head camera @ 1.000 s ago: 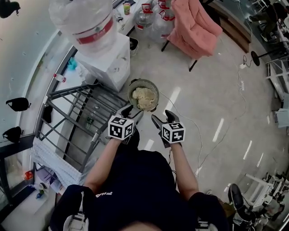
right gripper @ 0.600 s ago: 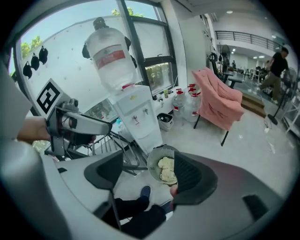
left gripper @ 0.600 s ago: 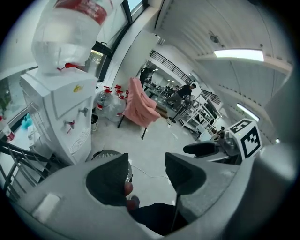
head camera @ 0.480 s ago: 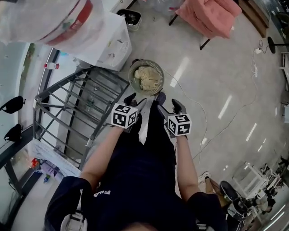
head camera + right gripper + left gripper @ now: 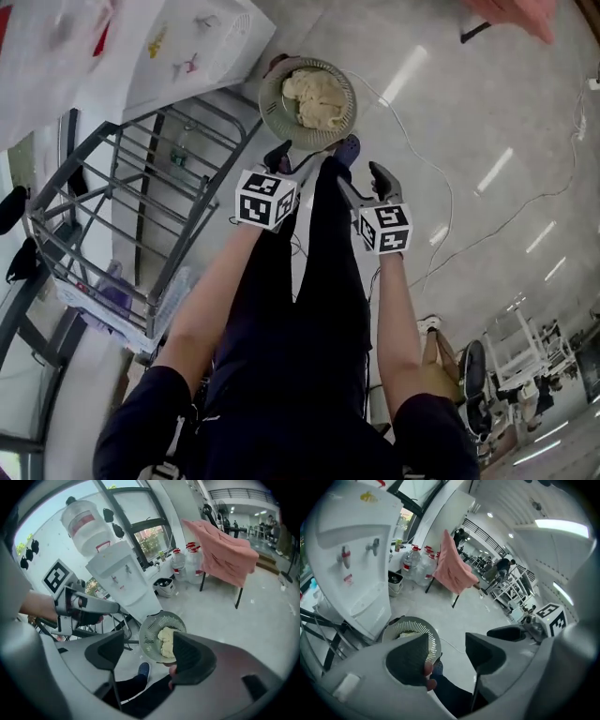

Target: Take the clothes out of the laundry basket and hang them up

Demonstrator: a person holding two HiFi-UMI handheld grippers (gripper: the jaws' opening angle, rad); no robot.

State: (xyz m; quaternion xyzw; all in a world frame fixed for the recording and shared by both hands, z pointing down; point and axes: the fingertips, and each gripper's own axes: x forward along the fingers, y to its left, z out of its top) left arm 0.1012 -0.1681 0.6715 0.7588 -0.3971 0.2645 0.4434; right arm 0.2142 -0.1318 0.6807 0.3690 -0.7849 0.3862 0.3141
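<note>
Both my tongs are wide and empty. The left tongs (image 5: 292,161) have only floor and my shoe (image 5: 345,148) between the jaws, and the right tongs (image 5: 364,183) likewise (their jaws have just eased in a touch, closing on nothing). Both point steeply down.

In the head view the laundry basket (image 5: 271,97) sits on the floor at about 1 o'clock from the left tongs and 11 o'clock from the right. I judge the left pair the nearer, just short of the rim. The clothes (image 5: 314,94) lie bunched in a cream heap inside. The heap has no long axis I can make out, and the basket is round, so any approach angle should do.

The drying rack (image 5: 141,216) stands close at 9 o'clock, and the water dispenser (image 5: 178,47) at 11 o'clock almost touches the basket. A cable (image 5: 441,202) trails off at 3 o'clock. Open floor lies at 12 to 2 o'clock.
</note>
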